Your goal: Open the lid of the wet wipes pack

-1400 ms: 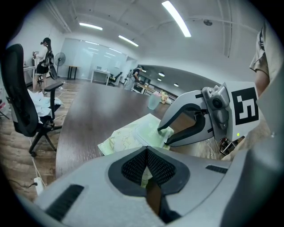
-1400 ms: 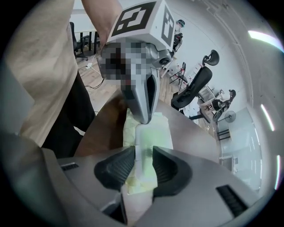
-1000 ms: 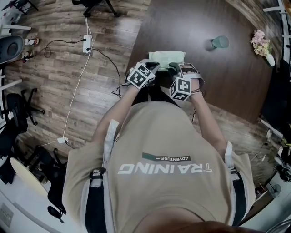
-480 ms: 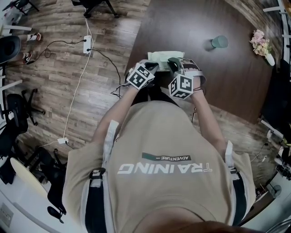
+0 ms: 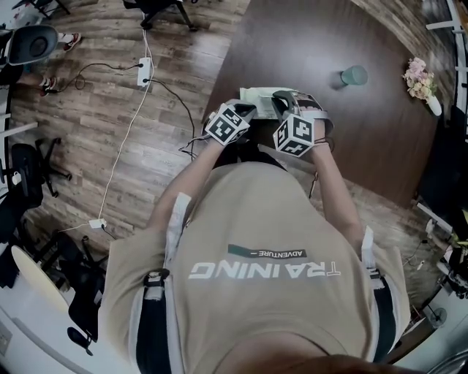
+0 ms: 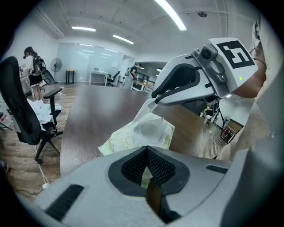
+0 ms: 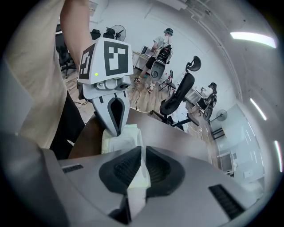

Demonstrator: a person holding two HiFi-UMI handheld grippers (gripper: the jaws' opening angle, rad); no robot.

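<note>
Keeps the left gripper [image 6: 147, 153] clenched, unmoved, on the near edge of the wet wipes pack [image 6: 133, 139] at the near side of the dark table [image 5: 307, 44], and, jaws just narrowed from wide apart, grips the lid flap [image 7: 134, 199] in the right gripper [image 7: 143, 155], now slightly higher than a second ago.

light: bright ceiling strips [image 6: 171, 13] | edges: fisheye-warped, dark corners | focus: sharp

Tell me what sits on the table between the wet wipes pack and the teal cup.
Nothing. In the head view, the dark tabletop between the wet wipes pack and the teal cup is bare.
</note>
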